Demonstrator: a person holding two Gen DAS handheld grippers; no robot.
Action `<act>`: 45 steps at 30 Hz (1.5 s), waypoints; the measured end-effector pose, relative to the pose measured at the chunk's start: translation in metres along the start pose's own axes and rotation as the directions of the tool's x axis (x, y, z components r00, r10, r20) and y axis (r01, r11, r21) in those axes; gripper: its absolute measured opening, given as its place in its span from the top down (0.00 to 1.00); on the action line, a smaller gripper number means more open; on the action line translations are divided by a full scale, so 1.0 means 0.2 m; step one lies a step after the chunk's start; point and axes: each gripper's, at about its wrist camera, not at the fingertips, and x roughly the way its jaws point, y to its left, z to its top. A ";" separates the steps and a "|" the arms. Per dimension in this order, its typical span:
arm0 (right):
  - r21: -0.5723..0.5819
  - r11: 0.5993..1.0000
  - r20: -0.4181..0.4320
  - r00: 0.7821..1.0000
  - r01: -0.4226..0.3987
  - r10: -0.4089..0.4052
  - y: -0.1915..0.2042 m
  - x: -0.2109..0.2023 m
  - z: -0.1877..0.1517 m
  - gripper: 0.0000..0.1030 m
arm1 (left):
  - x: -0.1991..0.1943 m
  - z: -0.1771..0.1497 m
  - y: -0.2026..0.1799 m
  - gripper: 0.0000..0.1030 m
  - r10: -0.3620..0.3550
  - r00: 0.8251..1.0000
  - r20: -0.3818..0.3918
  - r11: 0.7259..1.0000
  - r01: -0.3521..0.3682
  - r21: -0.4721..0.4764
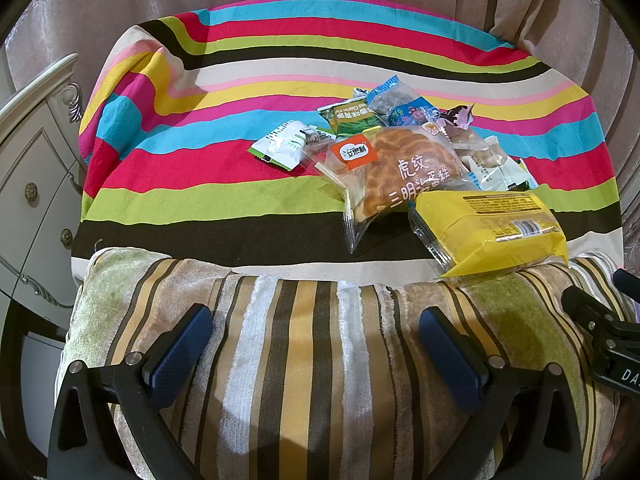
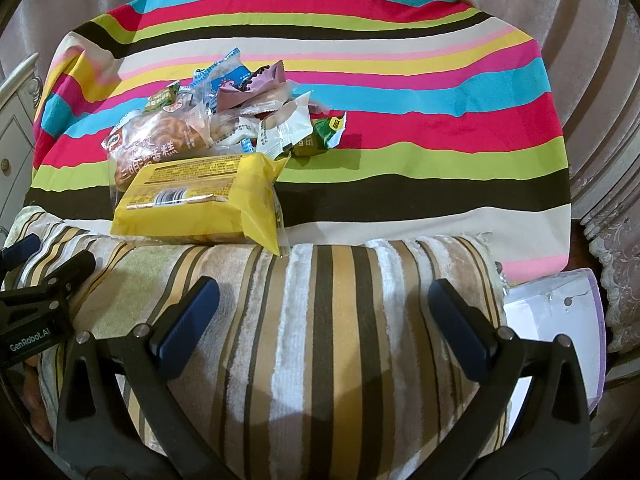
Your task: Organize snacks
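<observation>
My left gripper (image 1: 316, 344) and right gripper (image 2: 324, 316) both gape wide over the striped cushion (image 2: 340, 320), holding nothing. The snack pile (image 1: 404, 152) lies far on the striped cloth (image 1: 240, 64); the yellow packet (image 2: 200, 204) hides wrappers behind it.

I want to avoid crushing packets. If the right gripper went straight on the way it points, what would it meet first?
Probably the striped cushion beneath the open right gripper, then bare striped cloth. The yellow packet lies left of that line, though depth is unclear.
</observation>
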 end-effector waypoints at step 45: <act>-0.092 0.979 -0.021 0.984 -0.180 0.179 0.21 0.06 0.21 0.00 | -0.06 0.10 0.19 0.02 -0.180 0.975 0.130 0.964 0.201 -0.175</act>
